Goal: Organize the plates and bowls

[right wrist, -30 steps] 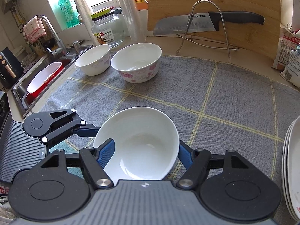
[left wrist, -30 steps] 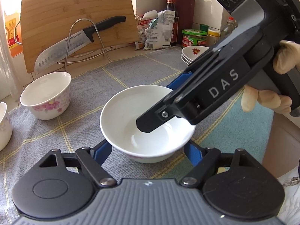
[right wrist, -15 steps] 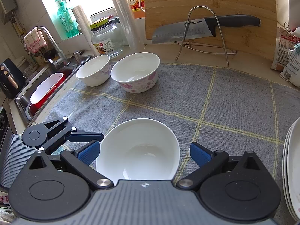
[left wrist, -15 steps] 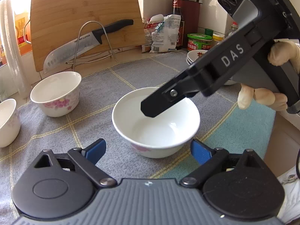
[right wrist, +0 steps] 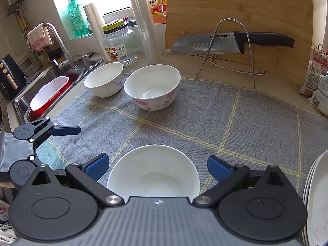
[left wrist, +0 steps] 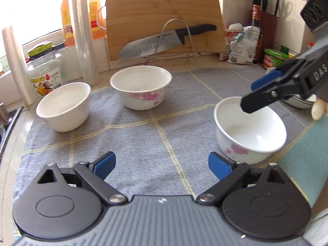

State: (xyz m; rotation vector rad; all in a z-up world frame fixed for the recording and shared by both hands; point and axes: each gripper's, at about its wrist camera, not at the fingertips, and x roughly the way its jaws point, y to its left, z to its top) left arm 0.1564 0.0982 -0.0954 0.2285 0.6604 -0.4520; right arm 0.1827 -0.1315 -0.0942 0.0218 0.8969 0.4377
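Observation:
A white bowl with pink flowers (left wrist: 249, 130) sits on the grey mat at the right; in the right wrist view it (right wrist: 153, 172) lies between my open right gripper (right wrist: 157, 167) fingers, untouched. My left gripper (left wrist: 162, 165) is open and empty over bare mat, left of that bowl. A larger pink-flowered bowl (left wrist: 141, 87) (right wrist: 152, 87) and a plain white bowl (left wrist: 63, 106) (right wrist: 104, 79) stand at the back left. A stack of white plates (right wrist: 316, 196) shows at the right edge.
A grey checked mat (left wrist: 164, 123) covers the counter. A knife on a wire stand (left wrist: 168, 39) leans against a bamboo cutting board (left wrist: 164, 16). A glass jar (left wrist: 44, 69), food bags (left wrist: 244, 45) and a sink with a red basin (right wrist: 49, 94) surround the mat.
My left gripper has swung left away from the near bowl and now faces the two back bowls. My right gripper has opened wider and lifted a little above the bowl.

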